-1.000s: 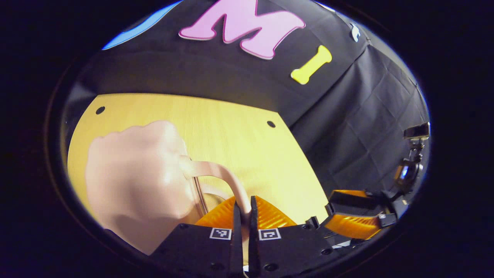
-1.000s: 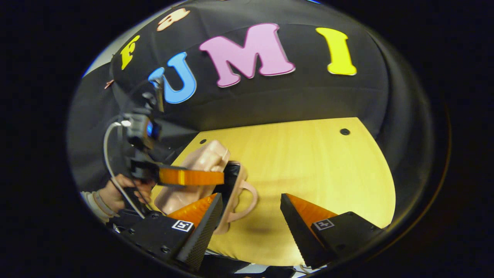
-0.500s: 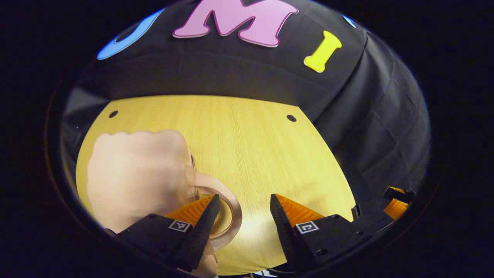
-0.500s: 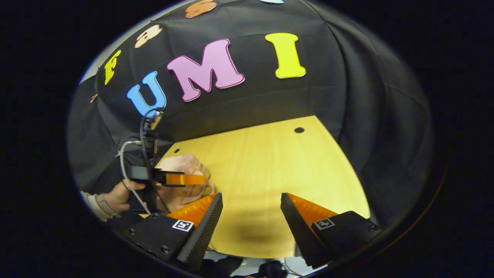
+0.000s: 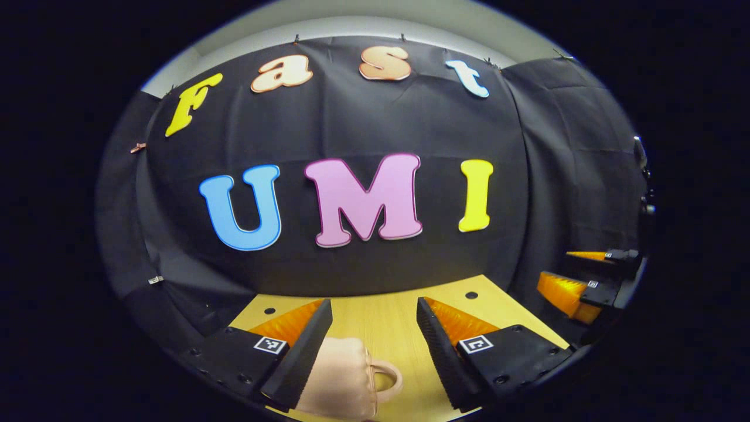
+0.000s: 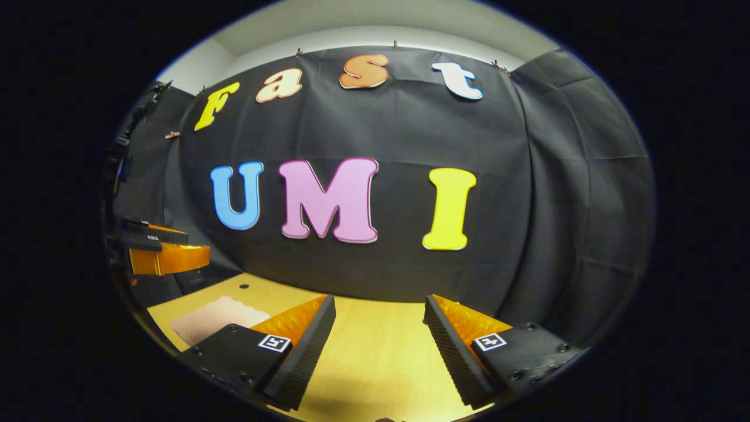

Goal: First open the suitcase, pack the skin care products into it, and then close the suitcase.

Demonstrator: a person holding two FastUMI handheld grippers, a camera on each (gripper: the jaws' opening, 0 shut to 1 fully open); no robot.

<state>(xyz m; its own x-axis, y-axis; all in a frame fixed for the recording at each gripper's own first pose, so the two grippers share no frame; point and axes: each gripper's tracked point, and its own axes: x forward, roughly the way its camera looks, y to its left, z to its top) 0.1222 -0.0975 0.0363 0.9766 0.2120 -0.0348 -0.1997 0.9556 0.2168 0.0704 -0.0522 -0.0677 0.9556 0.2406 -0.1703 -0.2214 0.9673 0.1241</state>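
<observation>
A small pink suitcase [image 5: 343, 381] lies shut on the wooden table [image 5: 381, 334], its loop handle [image 5: 388, 378] pointing right. My left gripper [image 5: 373, 305] hangs open above it, the case showing low between and under the fingers, nothing held. In the right gripper view the suitcase [image 6: 211, 319] lies at the lower left, behind my left finger. My right gripper [image 6: 379, 300] is open over bare table [image 6: 375, 357], apart from the case. The left gripper [image 6: 164, 252] floats at the left edge; the right gripper [image 5: 577, 287] shows at the right edge of the left gripper view.
The black cloth wall [image 5: 363, 117] stands just behind the table's far edge. Two small dark holes [image 5: 471, 295] mark the tabletop's back corners.
The left gripper, shut on the suitcase handle a second ago, opened and let go. Both grippers have since risen and tilted up, so the wall now takes most of each view.
</observation>
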